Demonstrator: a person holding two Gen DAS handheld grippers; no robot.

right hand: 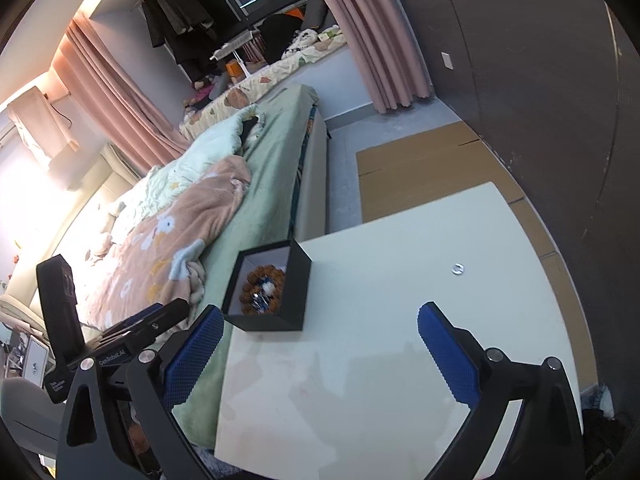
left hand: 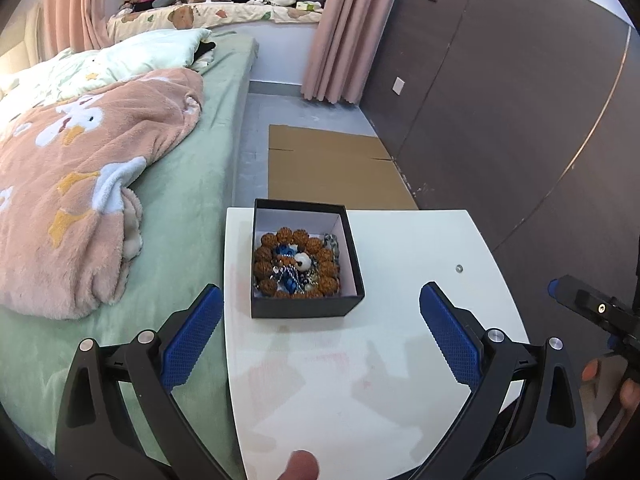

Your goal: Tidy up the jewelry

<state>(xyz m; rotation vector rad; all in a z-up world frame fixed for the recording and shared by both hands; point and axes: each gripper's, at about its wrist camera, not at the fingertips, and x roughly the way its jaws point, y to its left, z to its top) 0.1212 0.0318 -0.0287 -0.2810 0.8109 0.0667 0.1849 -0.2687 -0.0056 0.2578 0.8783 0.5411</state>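
Left wrist view: both tools, left tool and right tool, gape wide and empty; jewelry box filled, silver ring right of it likely next, needing a fine pinch.

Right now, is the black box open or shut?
Open: the black box has no lid on it, and the brown bead bracelet inside shows.

We hold our left gripper tilted downward, blue pads spread wide, nothing between them. Our right gripper likewise gapes empty, angled down; fingertips grip its handle.
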